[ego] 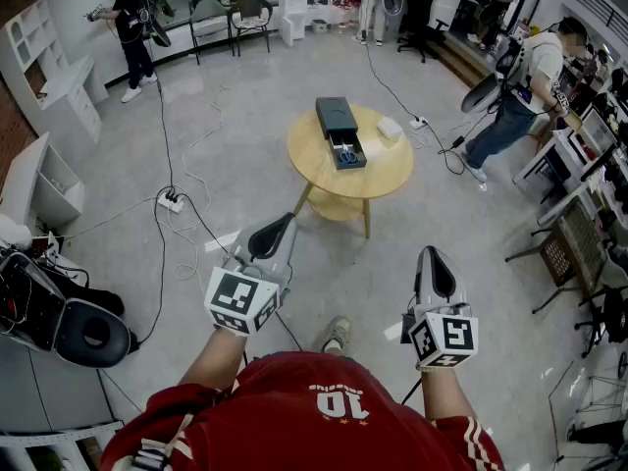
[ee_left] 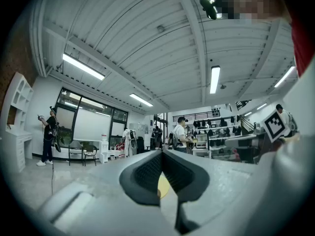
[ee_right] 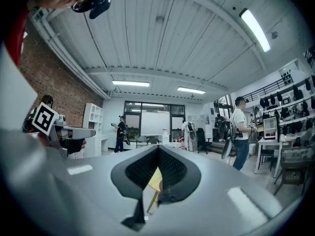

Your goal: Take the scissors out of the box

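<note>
There they are: the blue-handled scissors [ego: 346, 154] lie in the open end of the dark rectangular box [ego: 334, 114], not yet touched, so the job has hardly begun as far as these views show. Everything is left to do: close the distance, reach in, grip the handles or blades, and lift them clear. The box sits near the middle of the round light-wood table [ego: 392, 170], with a small white block [ego: 390, 128] just beside it on the right. Now to the tools: the left gripper [ego: 275, 234] and the right gripper [ego: 435, 263] are both held out level, well short of the table, one to each side of the person's red jersey [ego: 324, 410]. Each gripper's own view shows its dark pads brought together at the tips, with nothing between them. Only a sliver of yellow tabletop shows through the gap below. Around the table runs a pale grey polished floor [ego: 245, 165], crossed by black cables that lead to a white power strip [ego: 172, 202]. White shelving [ego: 44, 86] lines the left wall, and dark chairs [ego: 226, 18] stand at the far side. A person in black [ego: 128, 23] stands at the far left, and another in a white top [ego: 520, 86] stands at the right among desks. I judge the approach simple, with open floor ahead and the cables lying off to the sides.
</note>
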The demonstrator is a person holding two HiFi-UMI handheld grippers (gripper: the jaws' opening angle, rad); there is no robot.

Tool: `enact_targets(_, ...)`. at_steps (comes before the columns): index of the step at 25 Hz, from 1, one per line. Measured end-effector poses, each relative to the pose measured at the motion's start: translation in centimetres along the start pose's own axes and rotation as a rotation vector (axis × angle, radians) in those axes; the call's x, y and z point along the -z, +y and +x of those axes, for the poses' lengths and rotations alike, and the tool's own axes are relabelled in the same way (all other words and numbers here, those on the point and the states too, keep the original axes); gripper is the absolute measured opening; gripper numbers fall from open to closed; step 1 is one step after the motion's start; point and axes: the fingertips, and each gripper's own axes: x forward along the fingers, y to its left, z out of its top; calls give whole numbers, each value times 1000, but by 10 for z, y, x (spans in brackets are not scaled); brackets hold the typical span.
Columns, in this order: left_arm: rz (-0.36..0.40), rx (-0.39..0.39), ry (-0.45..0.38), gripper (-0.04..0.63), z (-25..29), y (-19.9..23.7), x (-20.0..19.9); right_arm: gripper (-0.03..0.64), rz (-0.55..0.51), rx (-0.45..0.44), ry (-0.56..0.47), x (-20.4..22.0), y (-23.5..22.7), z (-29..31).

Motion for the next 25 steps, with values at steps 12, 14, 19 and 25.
enact_targets(12, -12, 13, -4, 3, 7, 1, 4, -2, 12, -29, 5, 4, 3, 11)
enact_targets(14, -19, 12, 0, 3, 12, 1, 6, -2, 17, -37, 11, 6, 1, 16)
enact_targets(19, -26, 7, 4, 3, 30, 6, 8, -2, 21, -48, 28, 10, -9, 33)
enact_targets(25, -24, -5, 2, 3, 64, 19, 9, -2, 10, -63, 33, 12, -26, 66)
